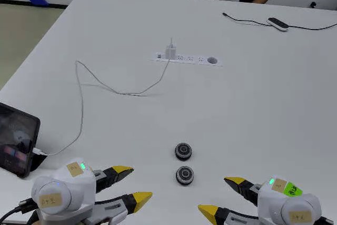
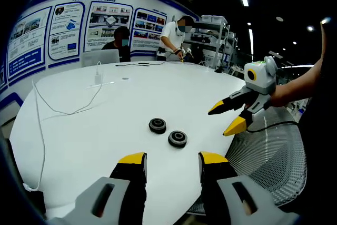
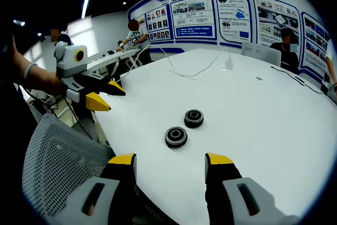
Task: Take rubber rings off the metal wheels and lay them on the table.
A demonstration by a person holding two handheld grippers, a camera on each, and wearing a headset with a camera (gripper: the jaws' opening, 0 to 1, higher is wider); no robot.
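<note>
Two small metal wheels with black rubber rings lie flat on the white table, one wheel (image 1: 183, 151) just beyond the other wheel (image 1: 185, 175). The left gripper view has them as the far wheel (image 2: 157, 125) and the near wheel (image 2: 177, 138); the right gripper view as the far wheel (image 3: 194, 118) and the near wheel (image 3: 176, 136). My left gripper (image 1: 131, 184) hovers open at the lower left, yellow tips toward the wheels, also (image 2: 171, 158). My right gripper (image 1: 221, 194) stands open at the lower right, also (image 3: 171, 159). Neither touches a wheel.
A white power strip (image 1: 187, 59) with a plugged charger sits mid-table; its cable (image 1: 81, 98) runs to a phone (image 1: 16, 138) at the left edge. A remote (image 1: 277, 23) with a cord lies at the far right. A mesh chair (image 3: 63, 167) stands by the table edge.
</note>
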